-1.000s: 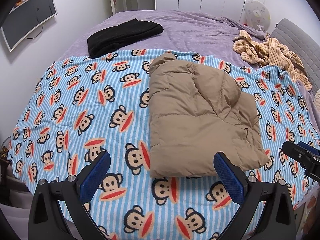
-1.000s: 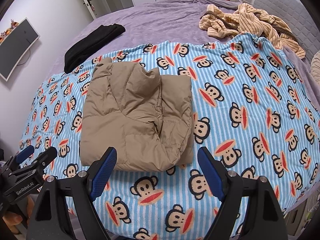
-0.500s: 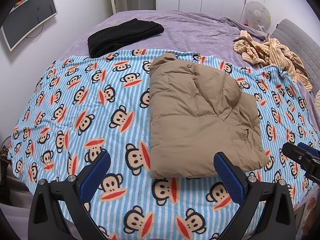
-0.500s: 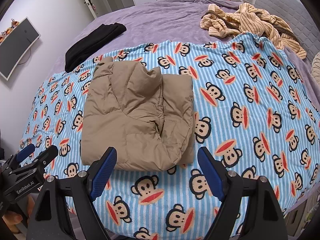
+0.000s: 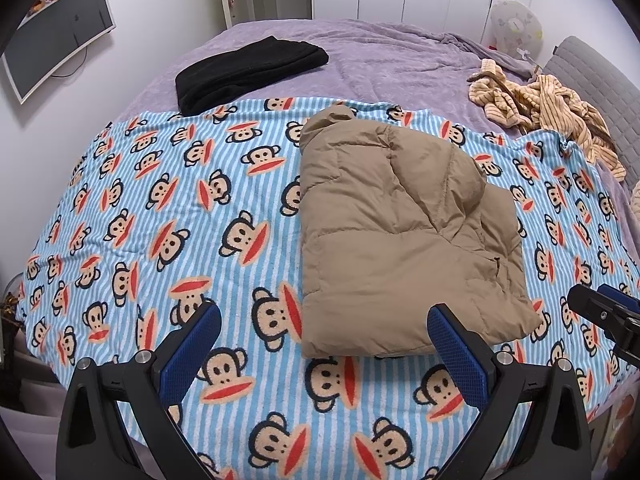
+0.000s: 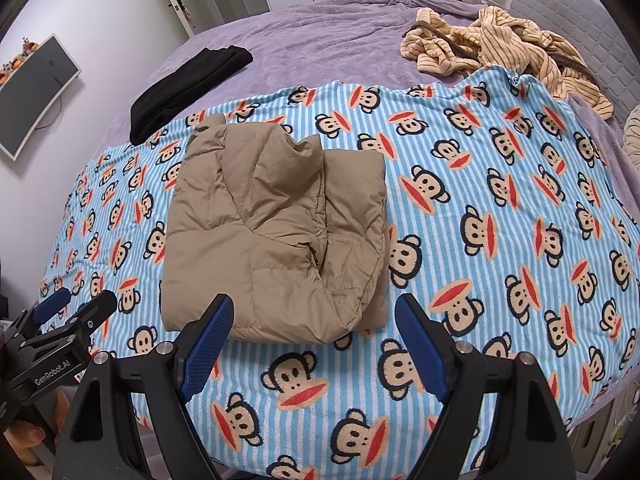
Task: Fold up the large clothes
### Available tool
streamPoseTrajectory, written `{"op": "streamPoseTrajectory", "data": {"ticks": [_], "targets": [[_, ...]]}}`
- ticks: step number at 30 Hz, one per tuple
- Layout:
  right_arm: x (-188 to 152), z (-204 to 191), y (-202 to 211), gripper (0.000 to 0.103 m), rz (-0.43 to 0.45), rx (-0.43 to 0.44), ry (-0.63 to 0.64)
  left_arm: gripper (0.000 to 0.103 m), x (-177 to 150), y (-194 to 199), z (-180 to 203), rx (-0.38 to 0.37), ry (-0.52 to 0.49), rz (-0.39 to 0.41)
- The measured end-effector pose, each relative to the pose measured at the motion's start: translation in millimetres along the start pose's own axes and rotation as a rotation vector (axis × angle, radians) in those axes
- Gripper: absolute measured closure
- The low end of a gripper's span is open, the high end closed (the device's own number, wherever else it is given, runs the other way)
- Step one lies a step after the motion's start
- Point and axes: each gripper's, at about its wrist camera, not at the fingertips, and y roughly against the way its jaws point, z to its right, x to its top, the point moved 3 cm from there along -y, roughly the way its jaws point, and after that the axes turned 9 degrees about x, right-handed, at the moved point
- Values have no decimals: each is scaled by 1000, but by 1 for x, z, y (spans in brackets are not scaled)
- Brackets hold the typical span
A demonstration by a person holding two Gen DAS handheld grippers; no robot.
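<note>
Now | left gripper (image 5: 324, 344): jaws spread wide, nothing between, above near edge of monkey-print blanket (image 5: 160, 208) | right gripper (image 6: 314, 332): likewise spread, empty | tan puffer jacket (image 6: 276, 236): folded, flat mid-blanket, just beyond both | black garment (image 5: 248, 72), striped garment (image 6: 500, 48): on purple bedspread (image 5: 380, 52) beyond.

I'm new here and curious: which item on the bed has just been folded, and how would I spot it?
Find the blue striped monkey blanket covering the near part of the bed. On it lies the tan puffer jacket, folded into a bundle. Unlike the black garment and the striped heap on the purple cover, it's puffy and quilted.
</note>
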Motion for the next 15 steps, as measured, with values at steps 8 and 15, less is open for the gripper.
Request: {"op": "streamPoseTrajectory", "data": {"ticks": [8,15], "targets": [[-2,-1,0,18,-1,-1,-1,0,1,1,0,15,-3,25],[-2,1,0,18,-2,0,1,0,1,3,0,8,0,23]]}}
